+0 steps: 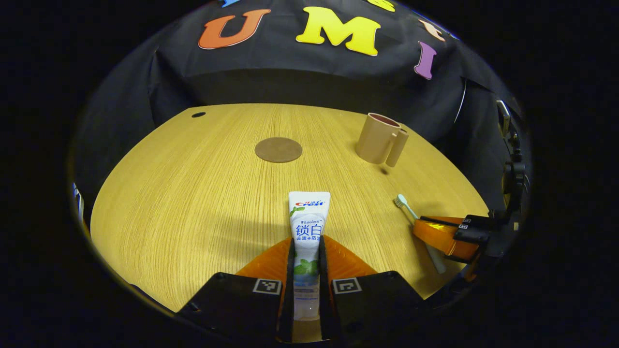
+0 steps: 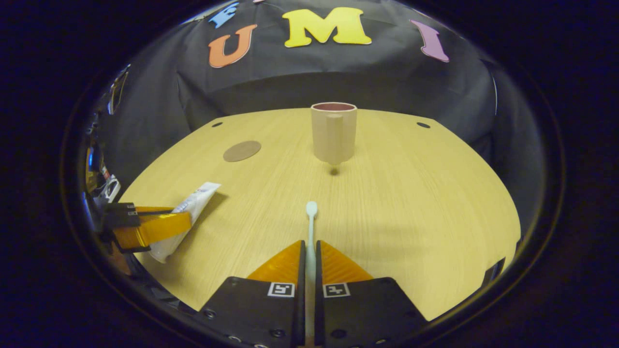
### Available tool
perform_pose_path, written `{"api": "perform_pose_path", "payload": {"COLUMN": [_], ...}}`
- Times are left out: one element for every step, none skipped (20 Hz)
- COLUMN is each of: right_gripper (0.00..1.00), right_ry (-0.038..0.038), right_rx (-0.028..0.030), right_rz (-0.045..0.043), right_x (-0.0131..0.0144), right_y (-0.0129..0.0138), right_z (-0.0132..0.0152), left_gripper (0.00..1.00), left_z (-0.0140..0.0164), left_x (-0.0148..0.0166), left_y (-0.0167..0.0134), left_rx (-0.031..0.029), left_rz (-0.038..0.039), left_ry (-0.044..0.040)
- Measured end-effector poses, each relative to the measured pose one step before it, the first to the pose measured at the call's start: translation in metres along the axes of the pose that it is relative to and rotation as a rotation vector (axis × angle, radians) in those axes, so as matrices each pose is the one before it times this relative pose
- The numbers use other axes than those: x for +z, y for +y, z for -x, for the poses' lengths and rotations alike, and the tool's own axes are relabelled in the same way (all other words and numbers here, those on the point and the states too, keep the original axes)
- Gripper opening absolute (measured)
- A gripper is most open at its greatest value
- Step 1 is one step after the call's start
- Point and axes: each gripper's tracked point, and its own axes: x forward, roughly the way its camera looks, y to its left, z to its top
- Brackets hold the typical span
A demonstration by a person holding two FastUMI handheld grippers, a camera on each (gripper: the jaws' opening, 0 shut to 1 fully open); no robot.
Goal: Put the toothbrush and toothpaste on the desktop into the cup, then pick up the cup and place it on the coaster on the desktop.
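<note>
The left gripper (image 1: 306, 251) pinches the toothpaste (image 1: 308, 227) between its two fingers, and the tube points out over the wooden tabletop (image 1: 193, 193). The right gripper (image 2: 310, 251) pinches the toothbrush (image 2: 311, 227), with the brush head pointing toward the cup (image 2: 333, 133). The cup stands upright on the tabletop, well apart from the round brown coaster (image 2: 242, 151).

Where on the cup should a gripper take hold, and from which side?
Judging by its pose, grip the cup across its body or by the handle, coming level from the near side. It stands upright, mouth up, handle toward the right gripper, now shut on the toothbrush.
</note>
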Motion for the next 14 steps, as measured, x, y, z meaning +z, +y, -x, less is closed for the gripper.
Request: {"api": "perform_pose_path", "payload": {"right_gripper": [0.06,0.06,0.06,0.06,0.06,0.06,0.06,0.06,0.06,0.06,0.06,0.06,0.06,0.06], "right_ry": [-0.02592,-0.01713,-0.02070,-0.02252,-0.02453,-0.03853,-0.01434,-0.01910,-0.01806,-0.01810,-0.02557,-0.01701,-0.02259,-0.01498], "right_rx": [0.00171,0.00032,-0.00011,-0.00199,0.00079,-0.00412,0.00609,-0.01112,0.00413,-0.00940,-0.00225,-0.00142,-0.00443,-0.00325], "right_rz": [-0.00483,-0.00268,-0.00865,0.00051,-0.00087,-0.01540,-0.00126,-0.00508,0.00165,0.00180,0.00224,0.00671,0.00003,0.00165], "right_x": [0.00176,0.00113,0.00236,0.00381,0.00577,0.01006,0.00852,0.00781,0.00701,0.00850,0.01009,0.00758,0.00940,0.00852], "right_y": [0.00079,0.00001,-0.00014,-0.00026,0.00027,-0.00016,0.00153,-0.00193,0.00173,-0.00087,0.00013,0.00033,-0.00057,-0.00027], "right_z": [0.00306,0.00323,0.00405,0.00451,0.00669,0.00328,0.00560,0.00486,0.00401,0.00539,0.00452,0.00388,0.00236,0.00149], "left_gripper": [0.24,0.24,0.24,0.24,0.24,0.25,0.24,0.24,0.24,0.24,0.24,0.24,0.24,0.24], "left_z": [0.00334,0.00335,0.00353,0.00180,0.00096,0.00210,0.00146,0.00082,-0.00031,0.00118,0.00148,-0.00087,-0.00041,-0.00105], "left_x": [0.00767,0.00877,0.00798,0.00808,0.00667,0.00753,0.00651,0.00544,0.00474,0.00455,0.00416,0.00616,0.00390,0.00537], "left_y": [0.00032,0.00170,0.00055,-0.00402,-0.00456,-0.00242,-0.00228,-0.00221,-0.00157,-0.00349,-0.00125,-0.00093,0.00116,0.00027], "left_rx": [0.00277,0.01100,0.00353,-0.01334,-0.00969,-0.00541,-0.00919,-0.00880,-0.00980,-0.01605,-0.01089,-0.00705,-0.00127,-0.00101], "left_rz": [-0.01619,-0.01596,-0.00736,-0.01023,-0.00480,-0.00421,-0.00443,-0.00287,0.00672,0.00582,0.00899,0.00078,-0.00079,0.00042], "left_ry": [-0.04994,-0.03828,-0.03411,-0.02989,-0.02648,-0.02562,-0.02089,-0.01678,-0.01507,-0.01015,-0.01321,-0.01320,-0.01218,-0.01518]}}
